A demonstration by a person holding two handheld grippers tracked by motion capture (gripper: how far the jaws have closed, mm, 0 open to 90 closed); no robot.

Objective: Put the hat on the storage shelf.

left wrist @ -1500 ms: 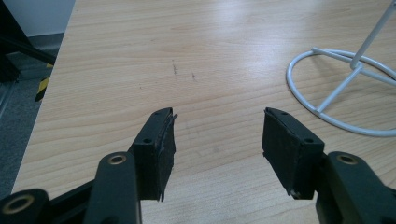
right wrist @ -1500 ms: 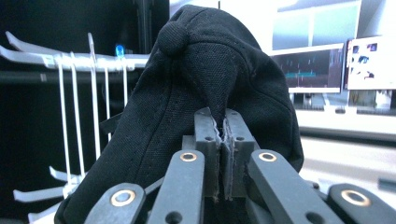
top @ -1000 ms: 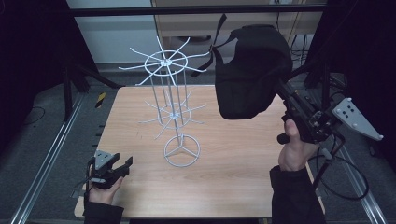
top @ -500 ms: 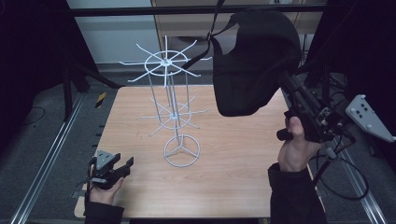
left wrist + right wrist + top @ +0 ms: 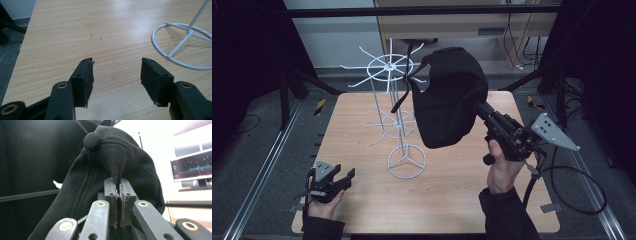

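- One wooden table carries the whole setup; its top is pale and grained, with a few small dark marks near the left gripper (seen in the left gripper view).
- White wire display stand is upright on the table near its middle. It rests on a ring base with three spokes, has a wheel of radiating prongs at the top, and a smaller tier of prongs lower on the pole.
- Black cap is held in the air, clear of the table, just to the right of the stand and level with its upper half. Its strap dangles among the top prongs; whether it touches them I cannot tell. The top button of the cap is plain in the right gripper view.
- Right gripper is raised above the right part of the table, pointing up and to the left, with a grey three-cornered plate at its rear and a cable looping down off the table edge. Its jaws are closed tight on a fold of the cap's fabric.
- Left gripper rests low at the near left corner of the table, well apart from the stand base. Its jaws stand wide apart with nothing between them (only bare tabletop).
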